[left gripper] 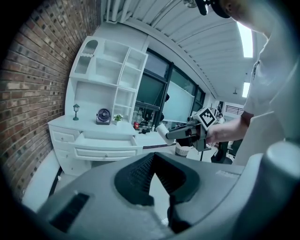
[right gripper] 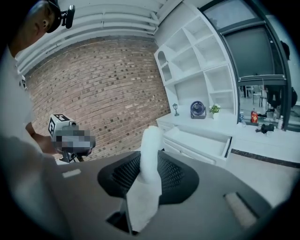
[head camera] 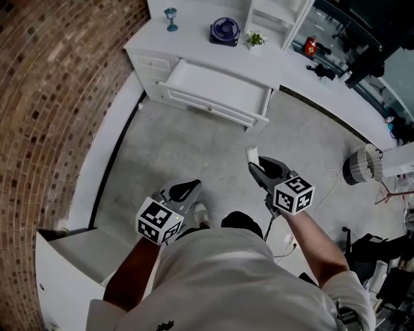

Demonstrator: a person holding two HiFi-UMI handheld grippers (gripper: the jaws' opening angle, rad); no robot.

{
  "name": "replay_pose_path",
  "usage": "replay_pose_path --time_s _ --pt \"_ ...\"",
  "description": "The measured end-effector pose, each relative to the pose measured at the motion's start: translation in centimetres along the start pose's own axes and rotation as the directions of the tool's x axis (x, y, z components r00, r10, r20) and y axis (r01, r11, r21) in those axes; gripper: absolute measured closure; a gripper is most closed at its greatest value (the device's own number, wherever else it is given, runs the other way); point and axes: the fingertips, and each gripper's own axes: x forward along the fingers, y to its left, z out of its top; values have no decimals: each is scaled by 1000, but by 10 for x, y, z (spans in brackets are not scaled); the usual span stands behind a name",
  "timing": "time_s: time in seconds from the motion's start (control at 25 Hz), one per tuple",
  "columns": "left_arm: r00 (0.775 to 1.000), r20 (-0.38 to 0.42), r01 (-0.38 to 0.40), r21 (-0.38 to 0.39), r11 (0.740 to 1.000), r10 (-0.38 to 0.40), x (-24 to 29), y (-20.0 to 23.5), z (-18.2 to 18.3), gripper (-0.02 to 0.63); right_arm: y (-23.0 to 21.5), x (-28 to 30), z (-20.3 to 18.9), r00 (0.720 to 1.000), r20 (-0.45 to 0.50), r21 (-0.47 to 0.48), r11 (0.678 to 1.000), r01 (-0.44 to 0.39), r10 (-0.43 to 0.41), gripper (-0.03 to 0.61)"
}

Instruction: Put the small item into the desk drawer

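My right gripper [head camera: 255, 163] is shut on a small white soft item [head camera: 251, 154], held above the grey floor in front of the desk. In the right gripper view the white item [right gripper: 150, 159] stands up between the dark ribbed pads [right gripper: 176, 176] and droops below them. The white desk drawer [head camera: 217, 90] stands pulled open ahead and looks bare inside; it also shows in the right gripper view as the drawer [right gripper: 199, 140]. My left gripper [head camera: 187, 189] hangs lower and closer to my body, with its tips together and nothing in them. From the left gripper [left gripper: 152, 157] I see the item [left gripper: 161, 131].
On the desk top stand a blue fan [head camera: 224, 30], a small plant [head camera: 255, 39] and a lamp figurine [head camera: 171, 18]. A brick wall [head camera: 45, 110] runs along the left. A white cabinet [head camera: 71, 258] sits at lower left, a round white fan [head camera: 362, 165] at right.
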Motion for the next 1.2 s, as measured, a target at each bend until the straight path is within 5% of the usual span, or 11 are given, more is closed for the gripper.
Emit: replay_pose_path --time_s 0.6,1.2 --pt "988 39 -143 -90 986 147 17 117 37 609 -78 143 88 998 -24 -18 998 -60 60 451" --pt "930 13 -359 -189 914 368 61 243 100 607 -195 346 150 978 -155 1 990 -142 141 451"
